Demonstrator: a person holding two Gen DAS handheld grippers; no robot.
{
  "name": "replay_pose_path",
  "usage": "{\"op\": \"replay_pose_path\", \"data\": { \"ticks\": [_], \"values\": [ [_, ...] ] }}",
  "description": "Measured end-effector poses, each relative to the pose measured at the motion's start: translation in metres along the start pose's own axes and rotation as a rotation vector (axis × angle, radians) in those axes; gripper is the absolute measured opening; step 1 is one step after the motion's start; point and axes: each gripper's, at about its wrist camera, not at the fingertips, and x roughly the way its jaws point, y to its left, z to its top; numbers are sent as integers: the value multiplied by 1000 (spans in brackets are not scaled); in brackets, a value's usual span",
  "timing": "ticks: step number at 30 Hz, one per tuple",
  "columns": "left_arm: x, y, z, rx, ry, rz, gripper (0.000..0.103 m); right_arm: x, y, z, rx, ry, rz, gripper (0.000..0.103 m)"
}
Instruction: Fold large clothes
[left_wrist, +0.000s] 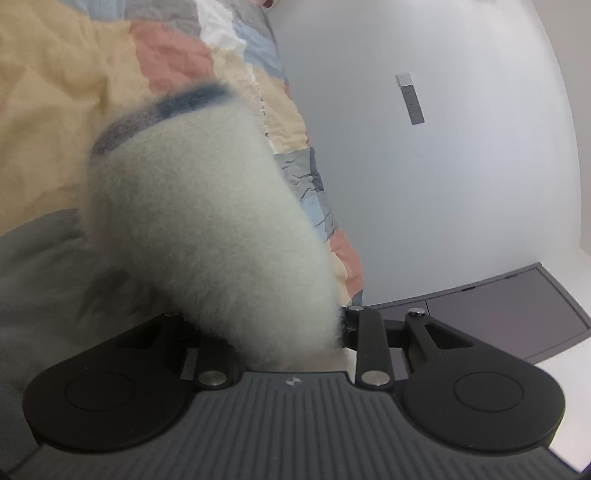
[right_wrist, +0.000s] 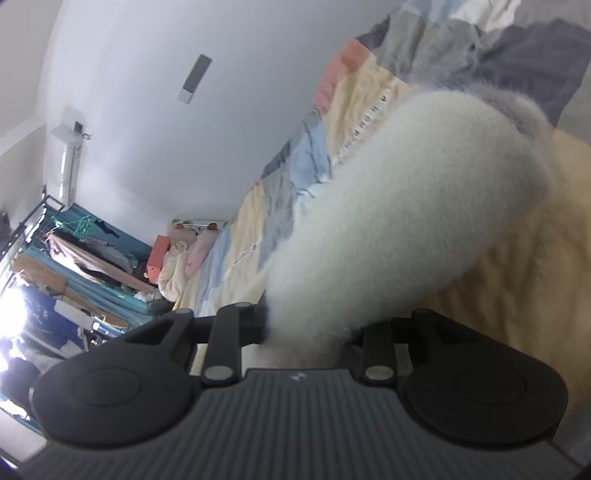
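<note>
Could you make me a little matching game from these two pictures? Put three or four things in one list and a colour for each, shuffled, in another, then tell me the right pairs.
Things:
1. fluffy garment
2. band at the garment's far end
3. wall
4. bedspread

Colours:
A. patchwork of yellow, pink, blue and grey
B. plain pale grey-white
C. dark blue
D. fuzzy white

Pairs: 1-D, 2-C, 3-B, 4-A

The left gripper and the right gripper are each closed on the fluffy garment.
</note>
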Motion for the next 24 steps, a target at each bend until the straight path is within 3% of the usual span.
{"op": "replay_pose_path", "data": {
  "ticks": [7, 12, 18, 21, 24],
  "values": [
    [-36, -8, -10, -43, 54, 16, 34, -36, 16, 3, -54, 7, 40, 33],
    [-46, -4, -20, -49, 84, 41, 35, -52, 15, -2, -133, 32, 11, 34],
    [-46, -11, -31, 75, 104, 53, 45, -51, -5, 0, -53, 61, 2, 37],
    [-44, -17, -29, 116, 105, 34, 52, -52, -5, 3, -38, 69, 20, 42],
    [-46, -20, -25, 122, 93, -25, 61, -55, 0, 7, -32, 63, 70, 52]
  ]
}}
